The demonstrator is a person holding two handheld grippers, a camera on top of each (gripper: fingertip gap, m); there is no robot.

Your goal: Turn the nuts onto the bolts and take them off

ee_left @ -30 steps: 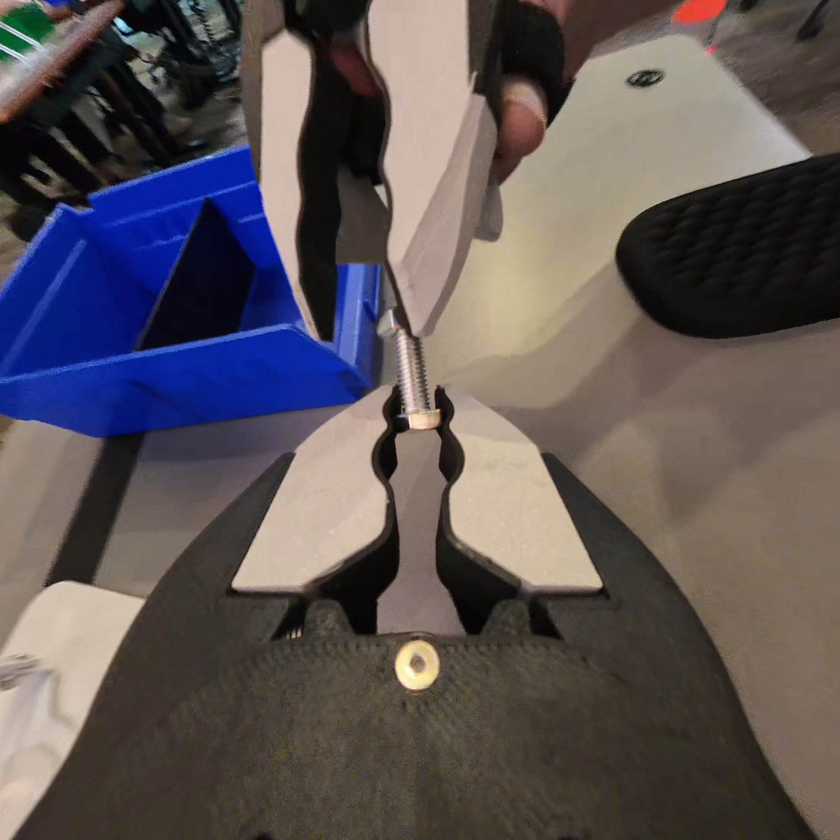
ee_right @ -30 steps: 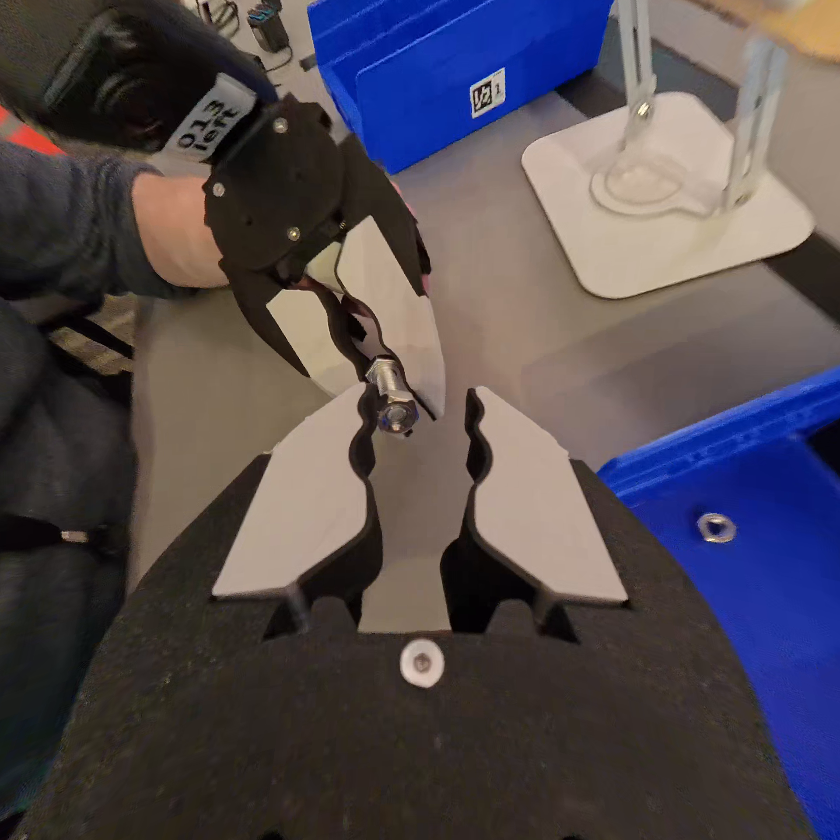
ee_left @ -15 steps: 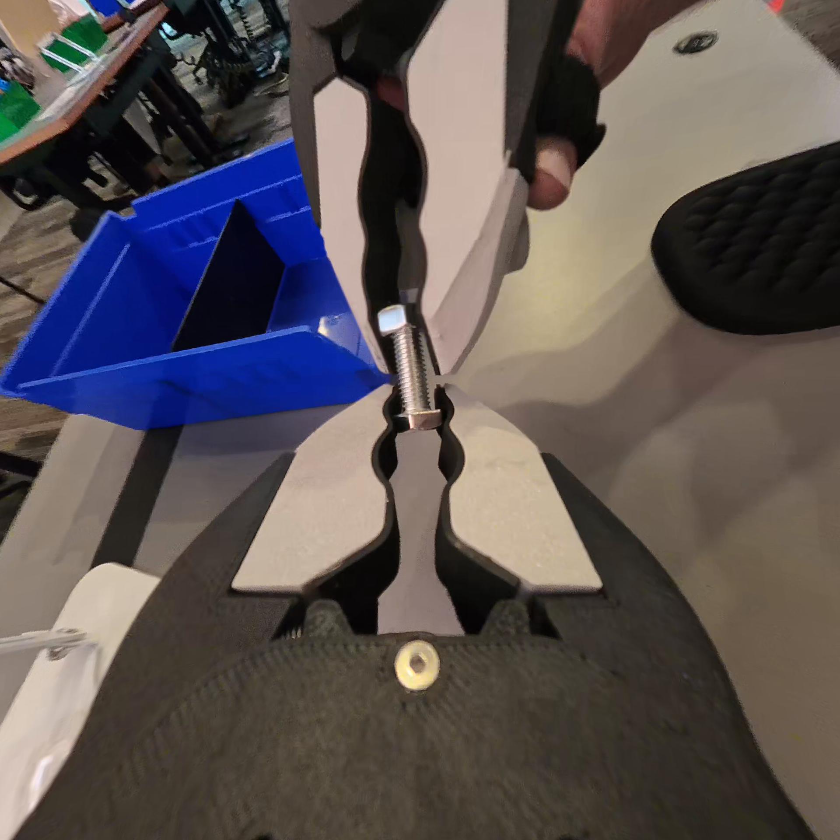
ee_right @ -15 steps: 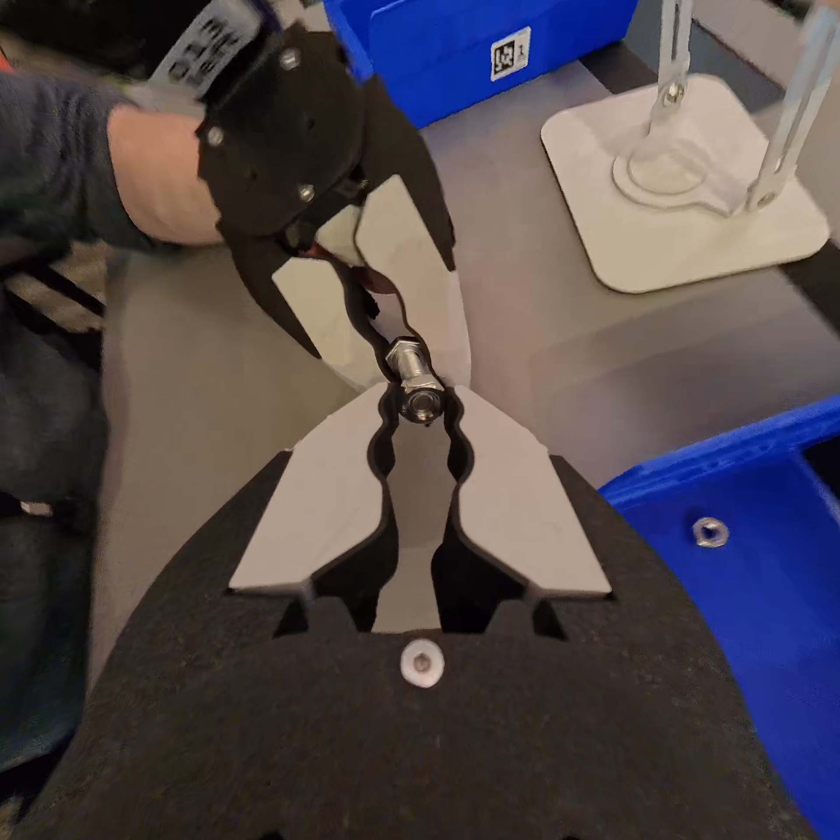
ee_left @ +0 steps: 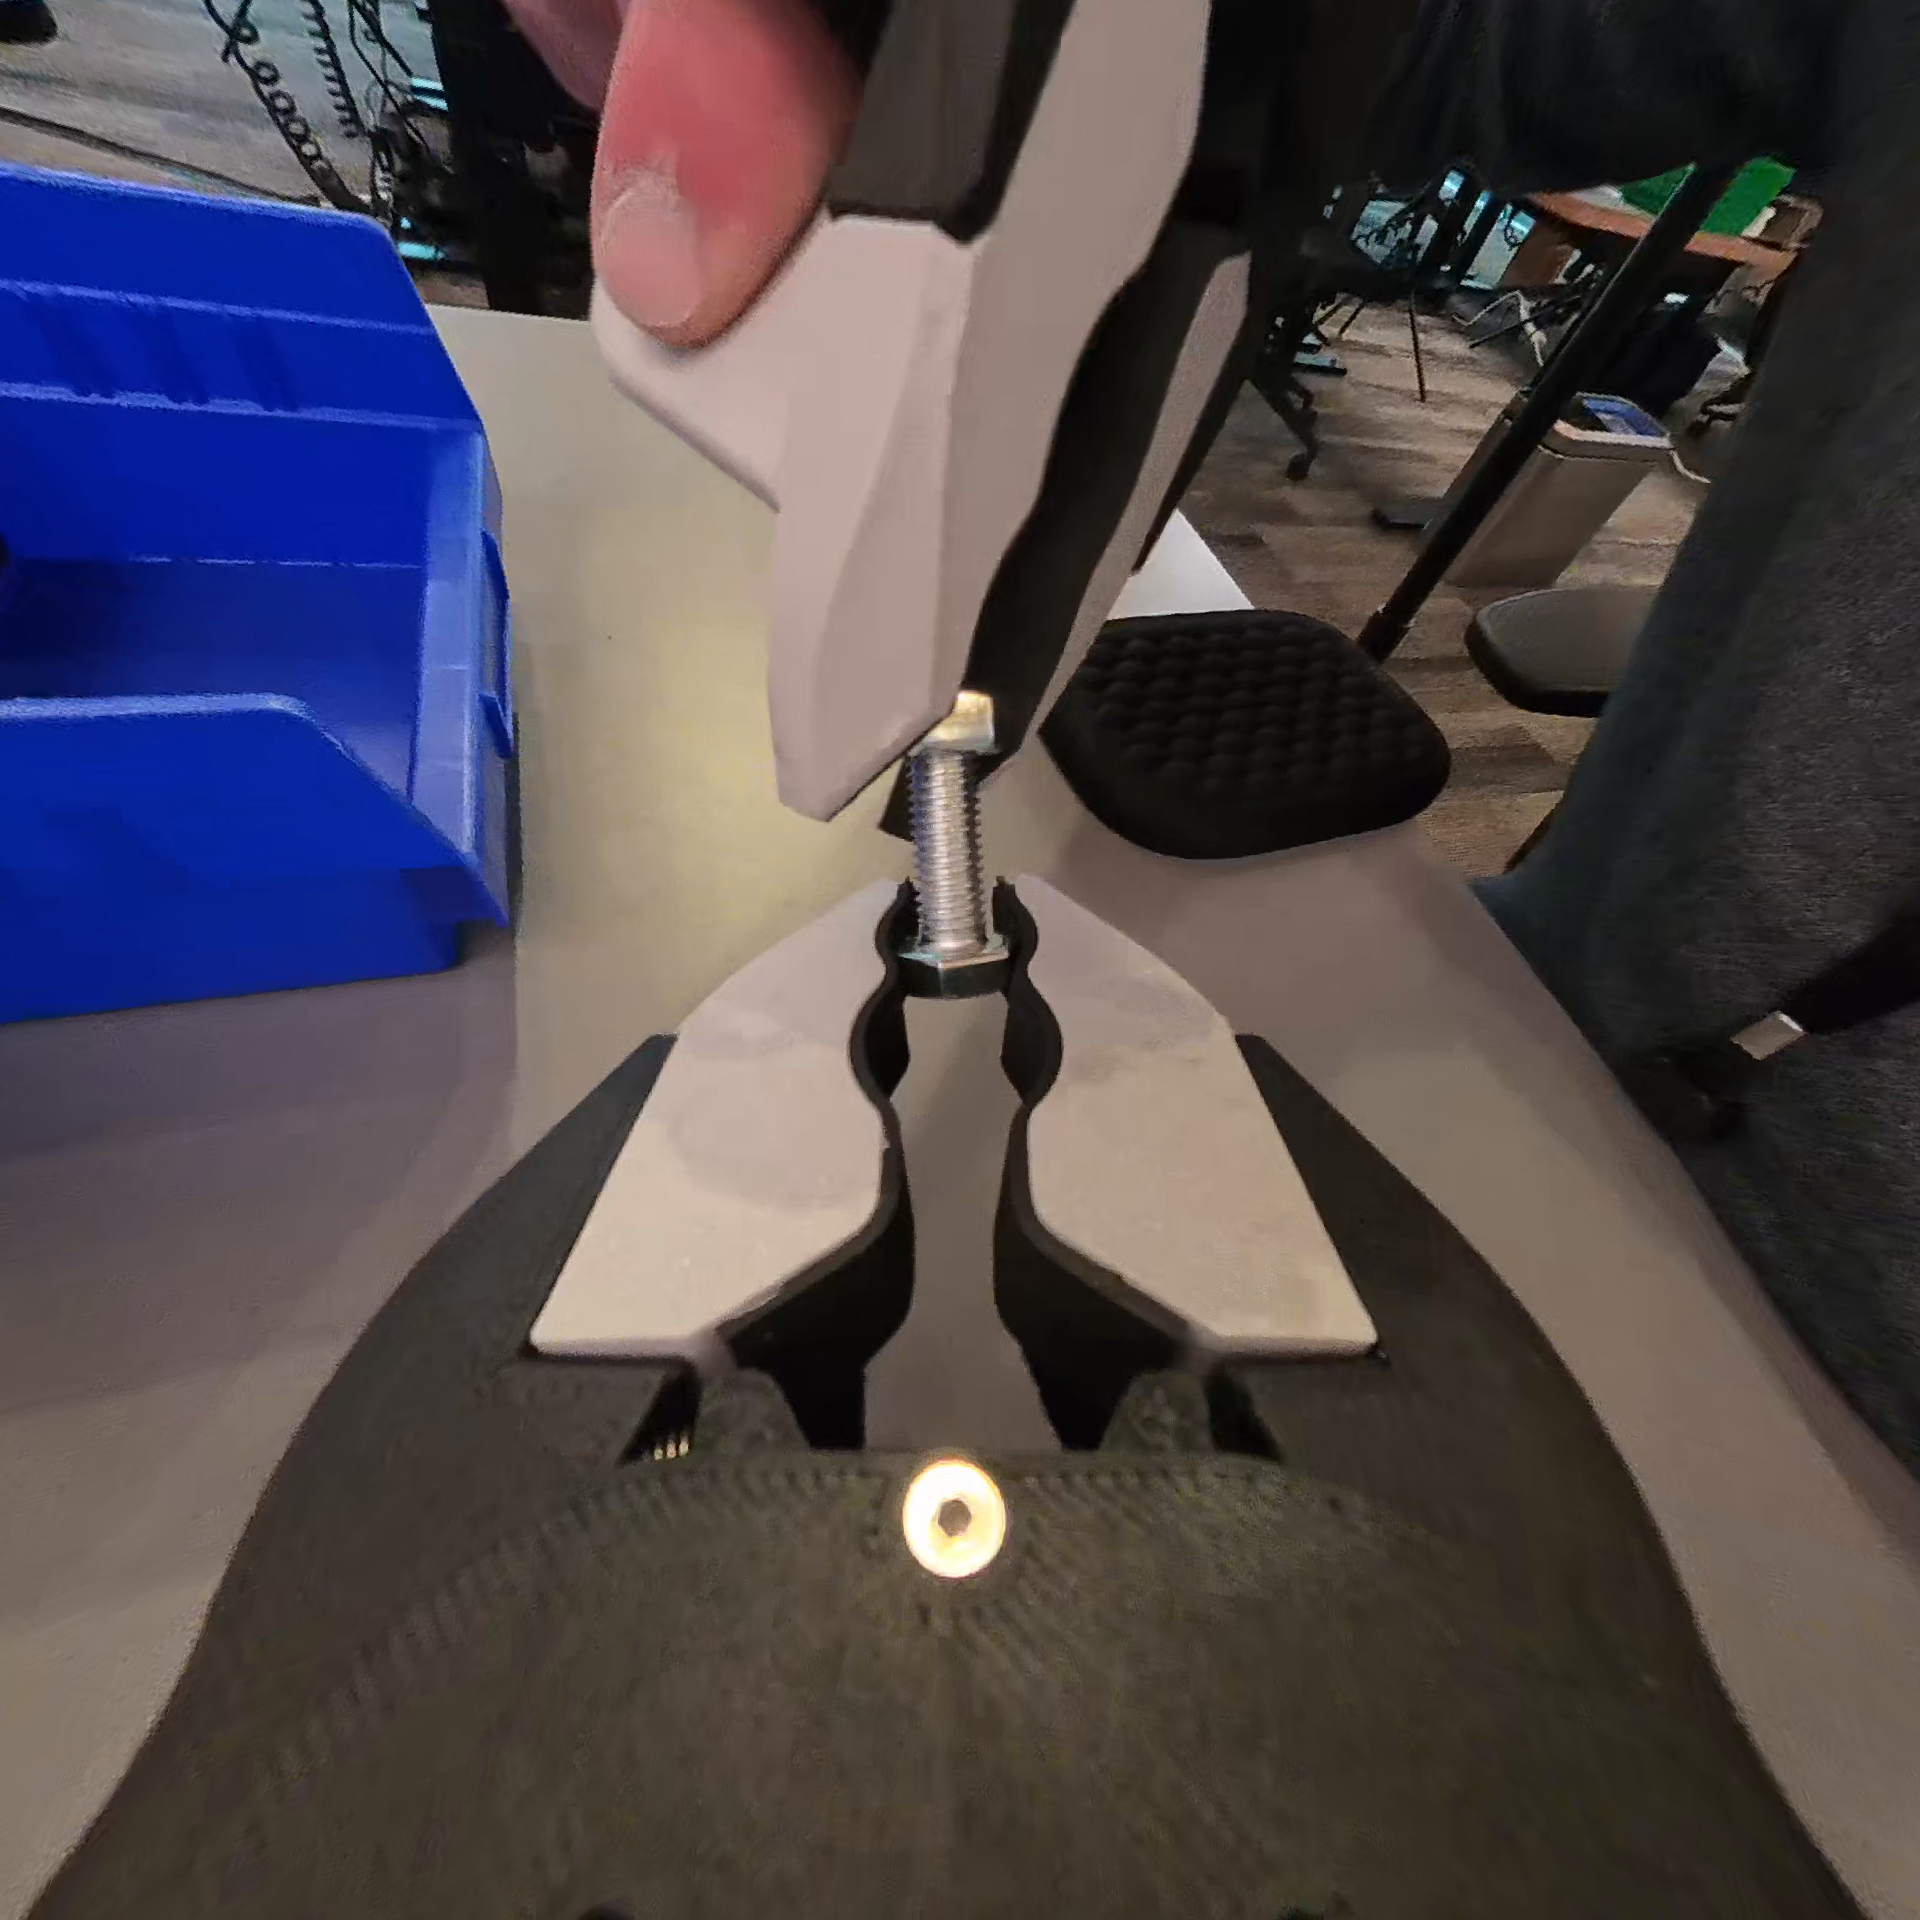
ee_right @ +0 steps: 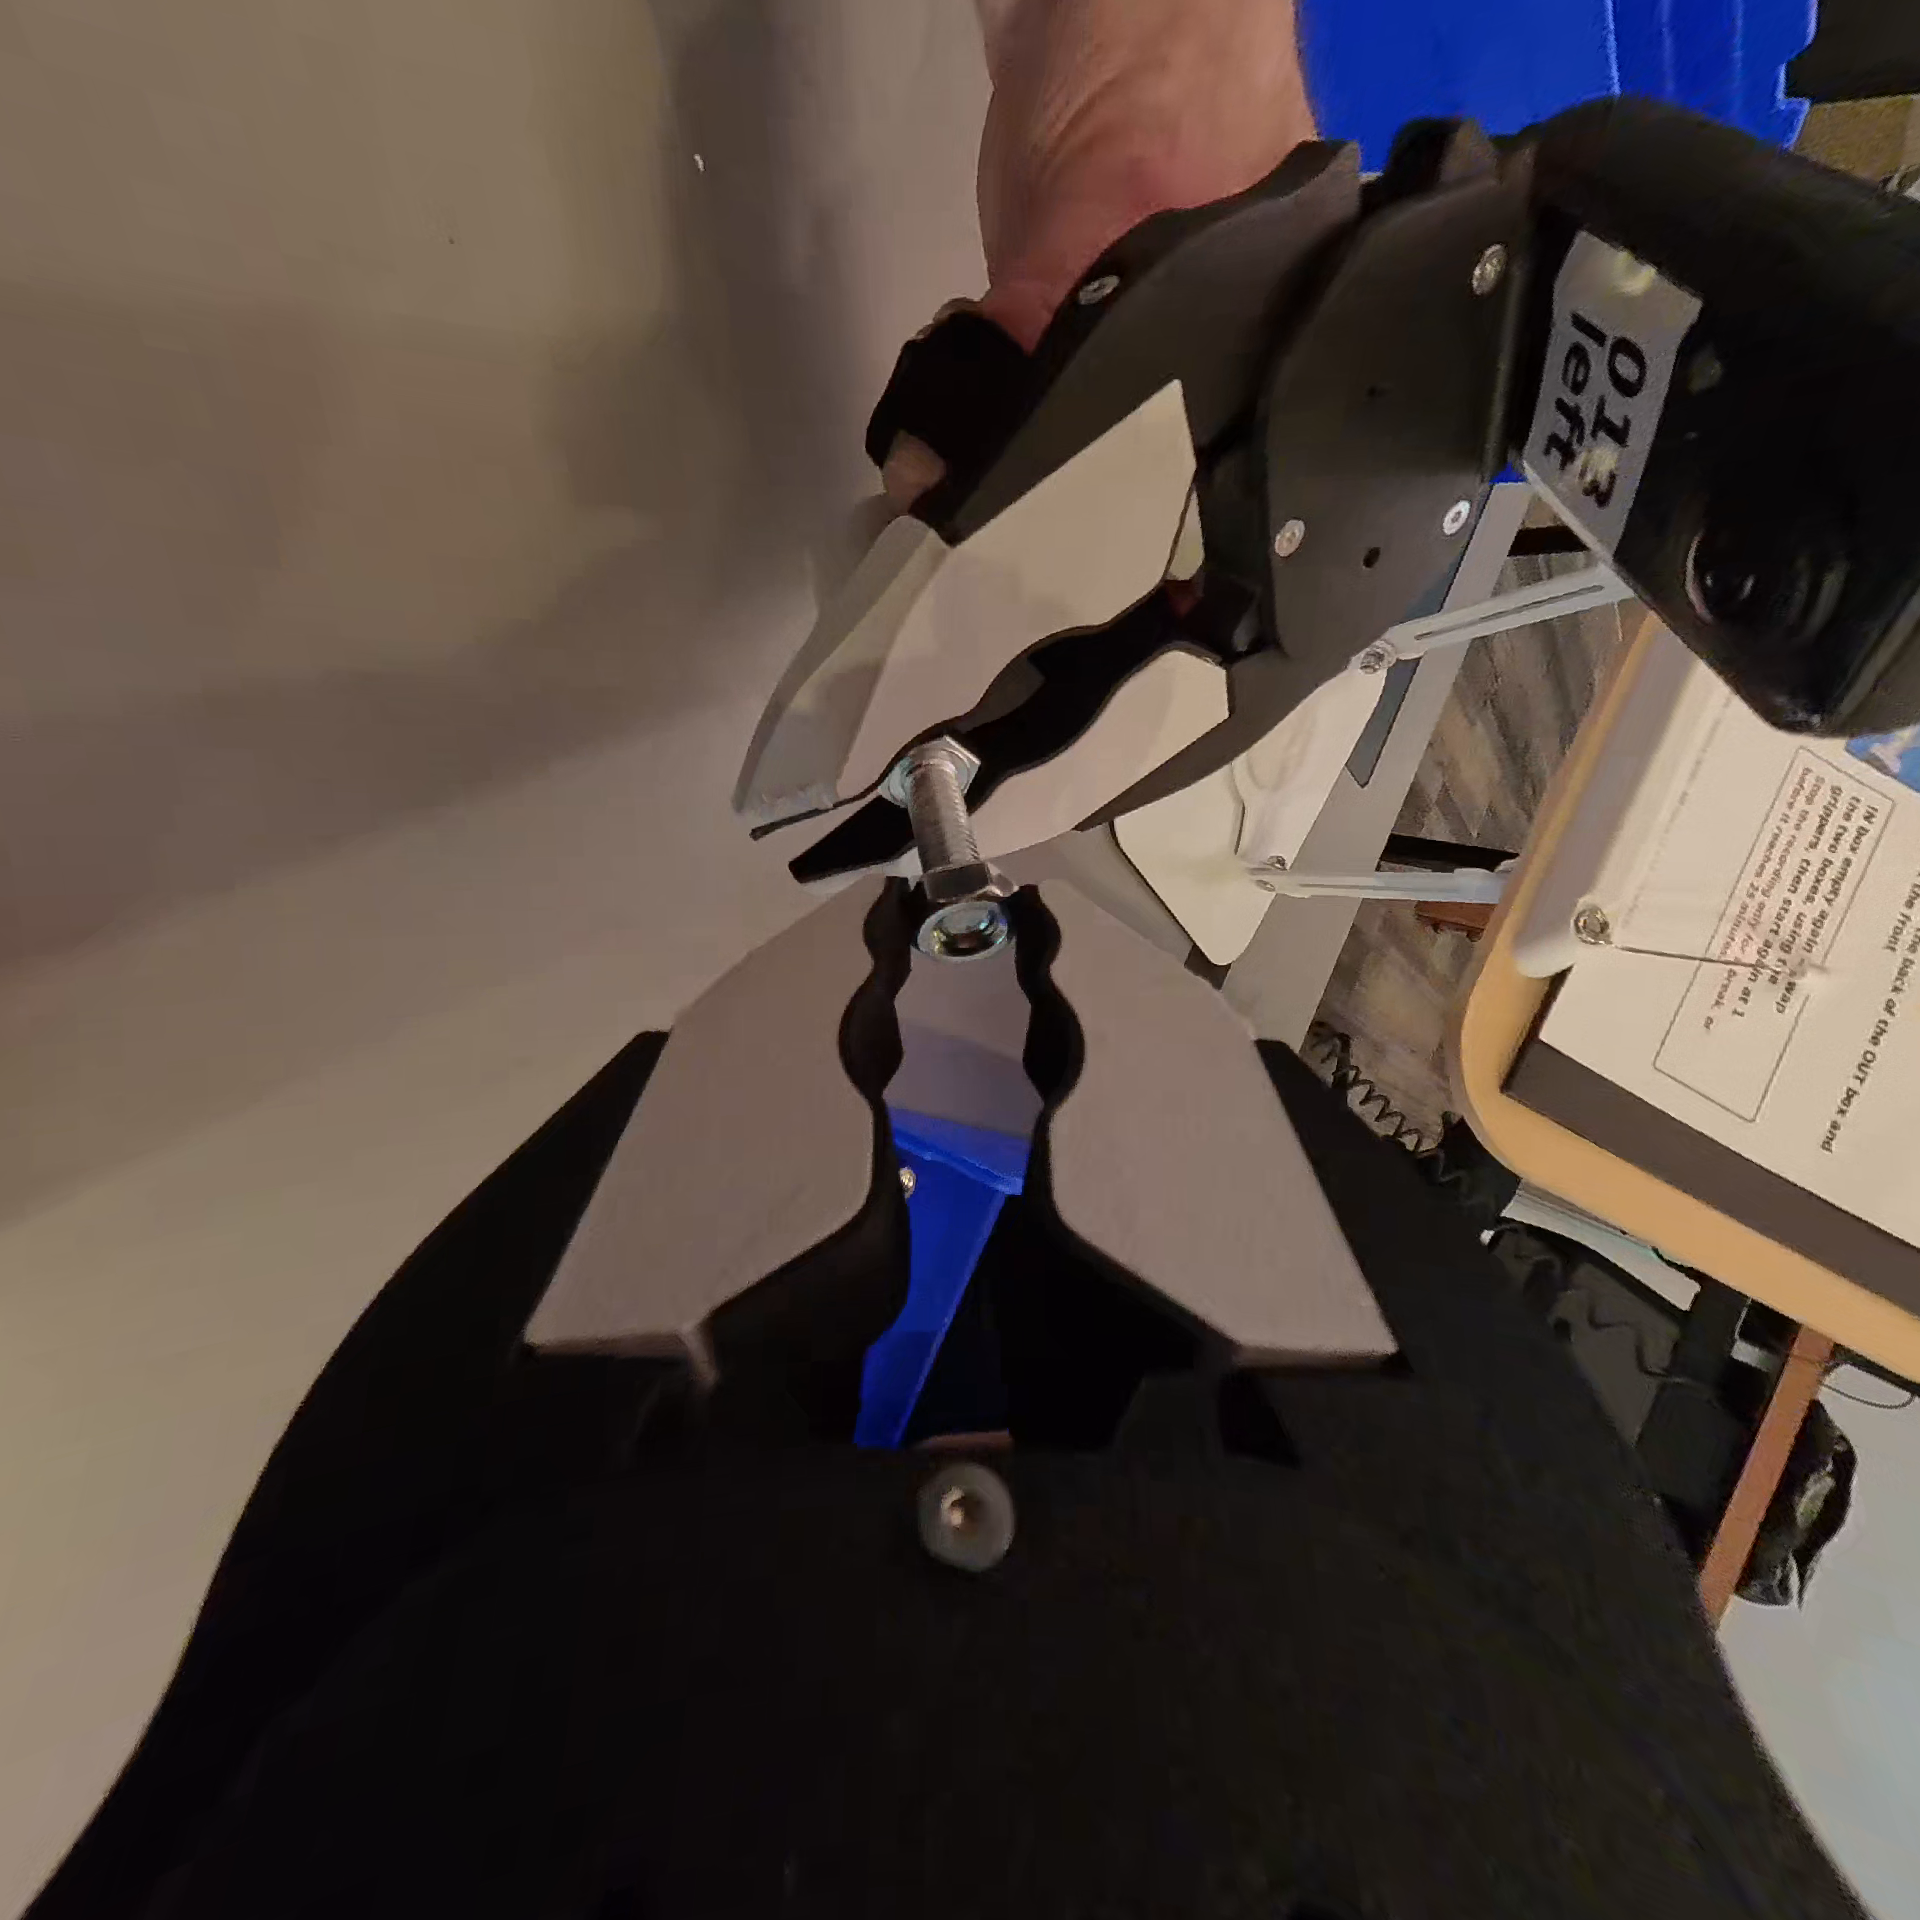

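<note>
we see left gripper (ee_left: 951,940) pinching bolt (ee_left: 943,868) by its head, shank pointing away | right gripper (ee_right: 961,914) clamped on nut (ee_right: 961,883) at the bolt's far end | both held in air above grey table (ee_left: 665,644) | blue bin (ee_left: 239,582) to our left

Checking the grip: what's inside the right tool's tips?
A hex nut on the bolt, whose tip shows through it. The right tool covers the nut's gripped sides.
</note>
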